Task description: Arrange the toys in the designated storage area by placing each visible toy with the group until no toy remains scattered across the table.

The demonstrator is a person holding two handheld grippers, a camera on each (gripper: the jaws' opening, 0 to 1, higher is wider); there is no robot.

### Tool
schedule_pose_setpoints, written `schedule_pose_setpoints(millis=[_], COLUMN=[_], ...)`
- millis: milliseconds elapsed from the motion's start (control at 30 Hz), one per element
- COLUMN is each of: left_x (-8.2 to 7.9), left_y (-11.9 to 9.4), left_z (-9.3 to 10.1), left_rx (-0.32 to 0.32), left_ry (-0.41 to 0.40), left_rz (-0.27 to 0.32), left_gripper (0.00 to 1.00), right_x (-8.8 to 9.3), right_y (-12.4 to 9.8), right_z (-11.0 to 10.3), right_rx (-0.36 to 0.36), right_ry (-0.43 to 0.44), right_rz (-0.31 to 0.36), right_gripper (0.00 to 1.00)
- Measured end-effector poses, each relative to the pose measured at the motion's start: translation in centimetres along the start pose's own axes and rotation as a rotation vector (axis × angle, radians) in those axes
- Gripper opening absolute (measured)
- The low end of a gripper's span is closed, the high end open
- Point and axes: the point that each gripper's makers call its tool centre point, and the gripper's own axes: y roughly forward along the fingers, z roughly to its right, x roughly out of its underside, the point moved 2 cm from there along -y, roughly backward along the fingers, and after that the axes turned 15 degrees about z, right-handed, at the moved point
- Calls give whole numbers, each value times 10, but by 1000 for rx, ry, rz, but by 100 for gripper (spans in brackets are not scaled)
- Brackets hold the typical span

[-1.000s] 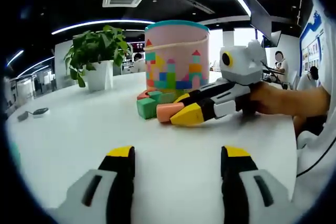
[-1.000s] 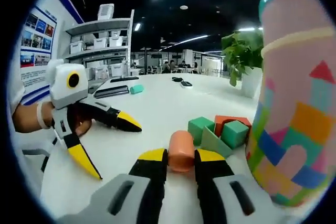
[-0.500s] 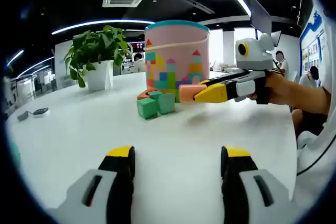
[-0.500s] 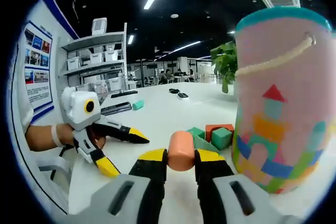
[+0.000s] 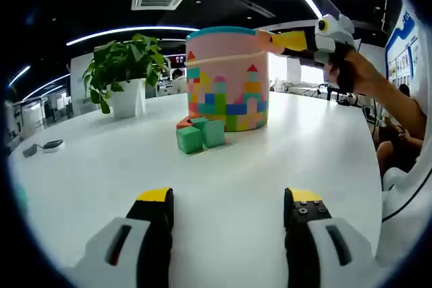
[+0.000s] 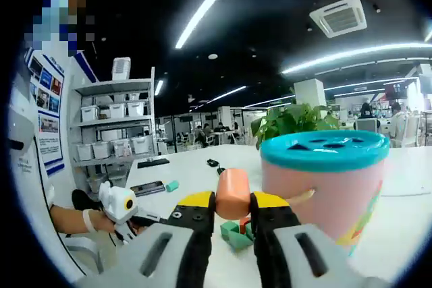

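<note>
A pink toy bucket [image 5: 227,79] with a teal lid [image 6: 324,150] pierced by shape holes stands on the white table [image 5: 94,187]. Two green blocks [image 5: 200,134] and a red one [image 5: 183,123] lie against its base. My right gripper [image 6: 233,202] is shut on an orange cylinder block [image 6: 233,190], held up beside the lid's edge. The left gripper view shows that right gripper [image 5: 283,40] level with the bucket's rim. My left gripper [image 5: 229,199] hovers open over bare table, well short of the blocks. In the right gripper view, the left gripper [image 6: 125,208] is low at the left.
A potted plant [image 5: 125,75] stands to the left of the bucket. A small dark object [image 5: 50,143] lies at the table's far left. A person's arm [image 5: 378,99] reaches in from the right. Shelves [image 6: 115,129] line the wall behind.
My right gripper has lifted the orange block from the table beside the green blocks up to the bucket's lid. My left gripper has stayed put and open.
</note>
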Motion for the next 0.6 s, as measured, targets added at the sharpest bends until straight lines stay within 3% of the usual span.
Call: schedule_pose_setpoints(millis=[167, 267, 400, 600], left_x=[0, 0, 0, 0], left_y=[0, 0, 0, 0], left_z=[0, 0, -1, -1], left_rx=[-1, -1, -2, -5], left_ry=[2, 4, 4, 3], left_rz=[1, 2, 2, 2], left_gripper=[68, 68, 68, 68], right_x=[-43, -57, -68, -71], right_y=[1, 3, 6, 13], right_z=[22, 37, 54, 77], right_rx=[34, 52, 79, 103], right_ry=[-76, -111, -150, -169], right_rz=[40, 40, 49, 34], right_gripper=[20, 20, 20, 20])
